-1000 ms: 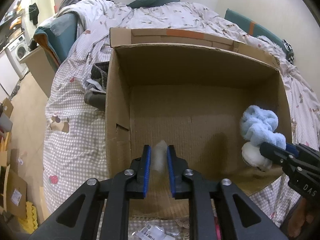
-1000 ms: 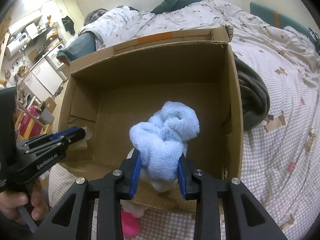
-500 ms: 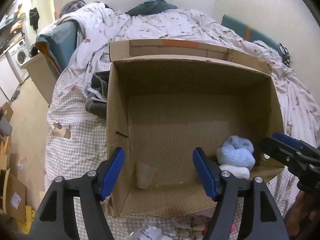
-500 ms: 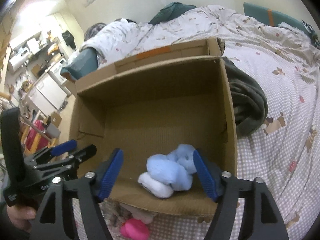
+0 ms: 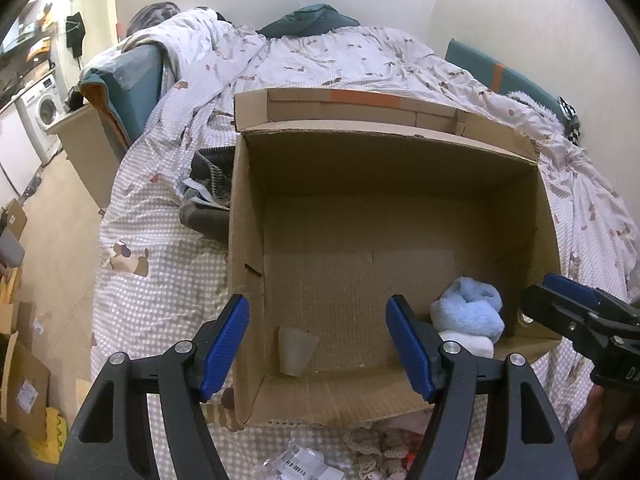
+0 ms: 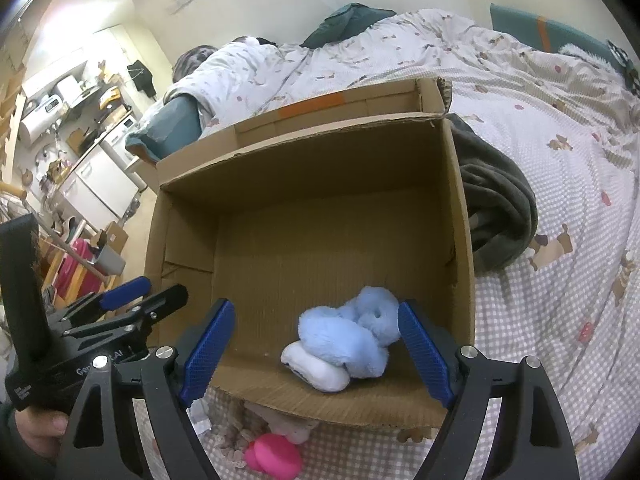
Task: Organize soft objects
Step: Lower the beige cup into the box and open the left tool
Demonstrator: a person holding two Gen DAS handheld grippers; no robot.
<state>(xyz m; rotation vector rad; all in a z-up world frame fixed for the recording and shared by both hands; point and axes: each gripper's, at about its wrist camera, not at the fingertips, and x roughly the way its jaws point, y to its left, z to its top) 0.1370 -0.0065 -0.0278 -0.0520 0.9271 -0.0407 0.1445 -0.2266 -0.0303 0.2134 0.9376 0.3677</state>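
Observation:
An open cardboard box [image 5: 384, 160] [image 6: 304, 176] stands on a bed. A fluffy light-blue and white soft toy [image 6: 346, 340] lies in its near right corner; it also shows in the left wrist view [image 5: 468, 318]. A small translucent soft piece [image 5: 296, 350] lies in the near left corner. My left gripper [image 5: 318, 346] is open and empty above the box's near edge. My right gripper [image 6: 316, 354] is open and empty, just above the blue toy. Each gripper shows at the side of the other's view.
A pink soft object [image 6: 274, 458] and white items lie on the bed in front of the box. A dark grey blanket [image 6: 500, 216] lies right of the box, dark clothes [image 5: 210, 196] left of it. The bed edge and floor are at the left.
Both grippers opened and pulled back. The left let go of the translucent piece, the right let go of the blue toy; both now lie on the box floor.

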